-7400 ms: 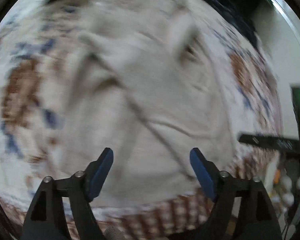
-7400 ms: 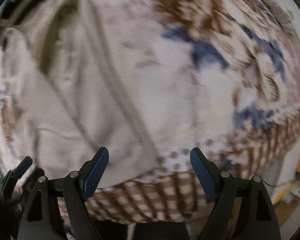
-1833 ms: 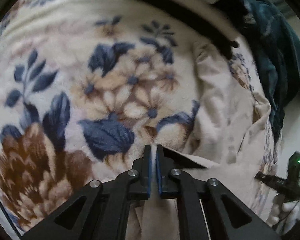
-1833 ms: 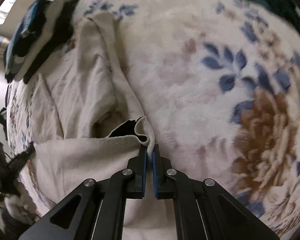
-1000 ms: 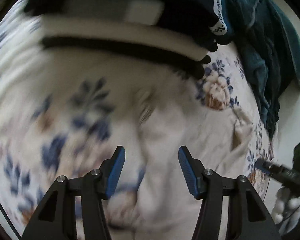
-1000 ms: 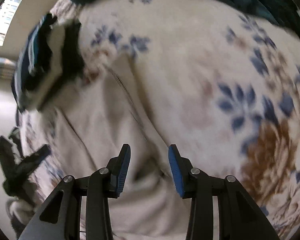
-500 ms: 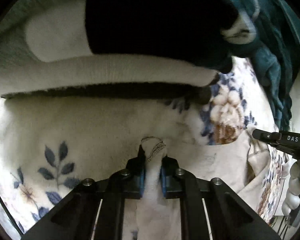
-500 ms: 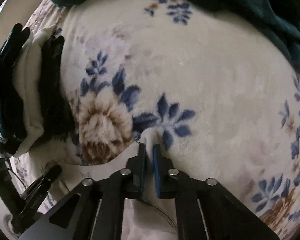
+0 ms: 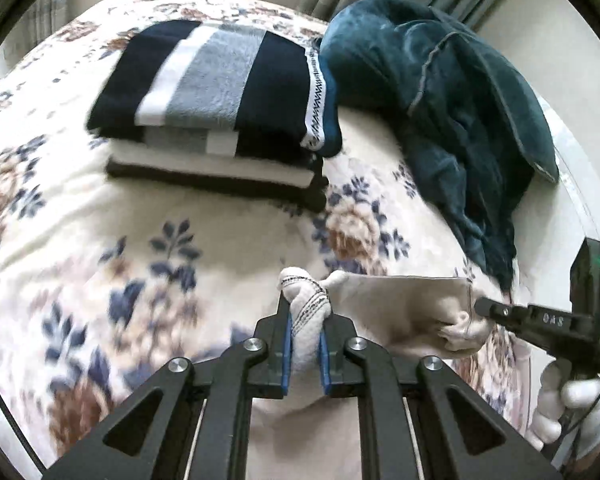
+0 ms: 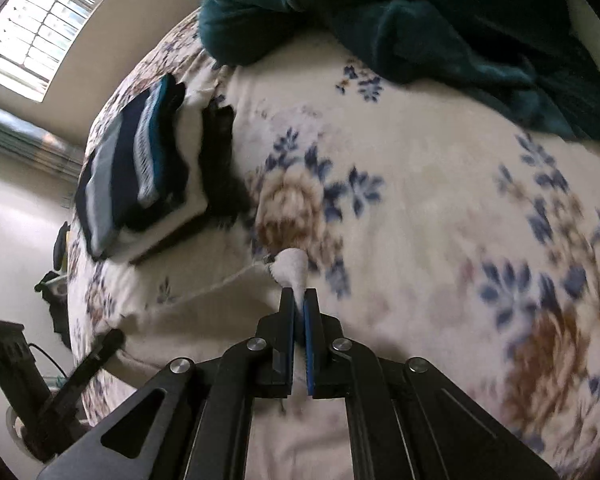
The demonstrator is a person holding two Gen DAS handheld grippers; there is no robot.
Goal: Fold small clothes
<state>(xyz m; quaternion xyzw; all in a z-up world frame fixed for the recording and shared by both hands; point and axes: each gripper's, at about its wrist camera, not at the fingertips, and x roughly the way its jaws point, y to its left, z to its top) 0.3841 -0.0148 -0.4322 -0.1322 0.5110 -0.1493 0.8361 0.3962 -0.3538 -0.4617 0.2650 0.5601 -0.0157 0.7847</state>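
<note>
A beige garment (image 9: 404,304) is held stretched above the floral blanket (image 9: 140,248) between both grippers. My left gripper (image 9: 305,320) is shut on one bunched corner of it. My right gripper (image 10: 299,300) is shut on the other corner (image 10: 292,266); it also shows at the right of the left wrist view (image 9: 480,310). The garment's top edge runs taut between them (image 10: 204,292). The rest of the garment hangs below the fingers and is mostly hidden.
A stack of folded clothes, navy, grey and white striped on top (image 9: 216,92), lies on the blanket beyond the grippers; it also shows in the right wrist view (image 10: 140,168). A crumpled teal blanket (image 9: 452,92) lies at the far right. A window (image 10: 32,12) is at the far left.
Both grippers opened a second ago, then shut on the garment's far corners next to the stack. Since then they have lifted and pulled back from the stack with the garment.
</note>
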